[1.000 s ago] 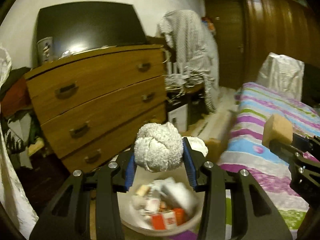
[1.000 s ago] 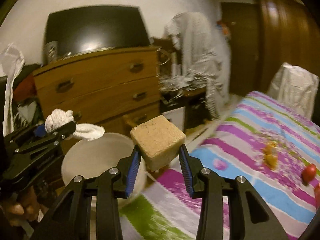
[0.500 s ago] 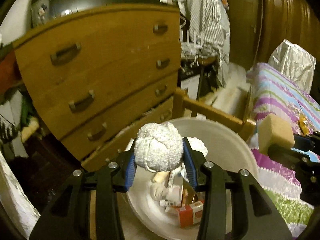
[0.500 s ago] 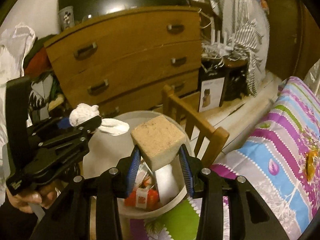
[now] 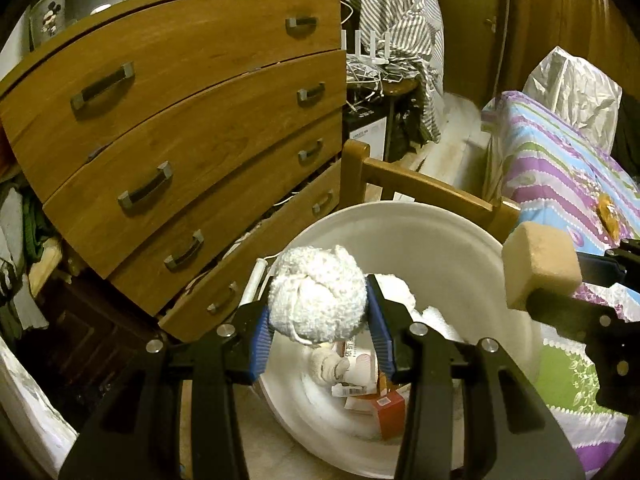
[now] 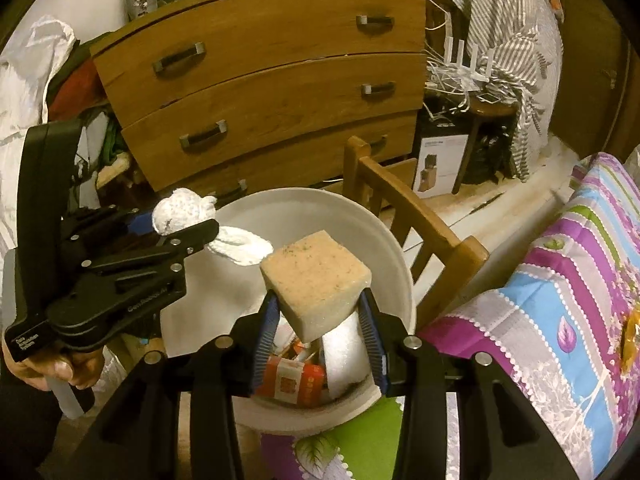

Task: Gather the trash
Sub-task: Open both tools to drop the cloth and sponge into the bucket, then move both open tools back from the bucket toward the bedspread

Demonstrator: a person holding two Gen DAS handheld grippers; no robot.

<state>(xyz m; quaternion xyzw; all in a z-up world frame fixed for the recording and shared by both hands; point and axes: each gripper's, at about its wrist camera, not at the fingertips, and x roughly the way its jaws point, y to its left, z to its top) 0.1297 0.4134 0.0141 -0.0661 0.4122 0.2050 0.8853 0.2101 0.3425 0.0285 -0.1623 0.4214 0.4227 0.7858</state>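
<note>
My left tongs and right tongs, jaws just easing apart, seem still to pinch a balled white sock and a tan sponge block (both directly above the white bin).

Legible text is scarce. The left tool, seen from the right wrist view, carries small white lettering in 3 lines on the butt of its black handle and 1 embossed line along its side; neither can be read with certainty. Printed cartons in the white bin and a white box on the floor bear labels too small to read.
</note>
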